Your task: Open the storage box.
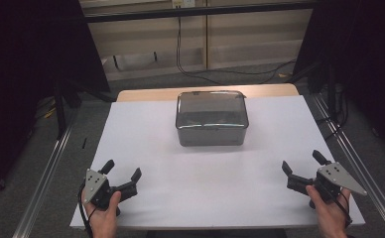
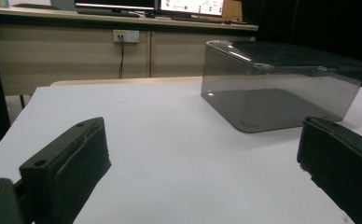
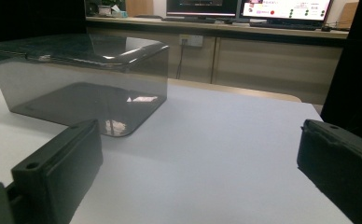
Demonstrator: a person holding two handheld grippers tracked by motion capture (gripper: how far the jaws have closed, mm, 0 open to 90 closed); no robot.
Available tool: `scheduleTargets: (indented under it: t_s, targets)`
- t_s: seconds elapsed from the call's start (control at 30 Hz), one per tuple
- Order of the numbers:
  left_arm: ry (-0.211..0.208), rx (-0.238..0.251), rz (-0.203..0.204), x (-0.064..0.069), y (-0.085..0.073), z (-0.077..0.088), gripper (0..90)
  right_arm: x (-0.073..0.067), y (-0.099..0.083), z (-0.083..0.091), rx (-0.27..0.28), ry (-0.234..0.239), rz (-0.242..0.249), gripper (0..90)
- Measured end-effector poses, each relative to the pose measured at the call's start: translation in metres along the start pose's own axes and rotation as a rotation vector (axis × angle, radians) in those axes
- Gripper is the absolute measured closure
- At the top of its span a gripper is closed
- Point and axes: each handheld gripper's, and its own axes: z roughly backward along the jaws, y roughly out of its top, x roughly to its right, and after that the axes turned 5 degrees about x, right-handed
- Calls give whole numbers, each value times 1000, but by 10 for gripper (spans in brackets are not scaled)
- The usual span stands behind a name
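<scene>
One smoky clear box [image 1: 211, 119] mid-table [image 1: 146, 129]; two grippers, left gripper [image 1: 122, 170] and right gripper [image 1: 302, 162], both spread wide, holding nothing.

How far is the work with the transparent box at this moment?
Nothing looks done yet. The smoky transparent box stands with its lid closed at the middle of the white table, untouched. Nothing is in hand: the left gripper and the right gripper rest open and empty at the near edge, one at each side, far from the box. The reach and all handling of the box remain.
</scene>
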Motion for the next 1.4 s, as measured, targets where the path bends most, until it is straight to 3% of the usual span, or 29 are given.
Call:
scheduleTargets:
  t_s: [0.23, 0.57, 1.07, 1.17, 1.4]
  targets:
    - [-22, -19, -6, 1, -1, -1, 32, -1, -1, -1, -6, 8, -10, 0]
    - [-62, -25, -2, 6, -1, -1, 30, -10, -1, -4, -11, 67, -15, 0]
    - [-54, -24, -3, 8, -2, 0, 31, -24, 8, -12, 2, 124, 13, 0]
    - [-35, -17, 14, 9, -2, 2, 44, -29, 7, -13, -17, 150, 19, 0]
    - [-47, -22, 5, 9, -2, 1, 41, -42, 7, -23, -35, 210, -2, 1]
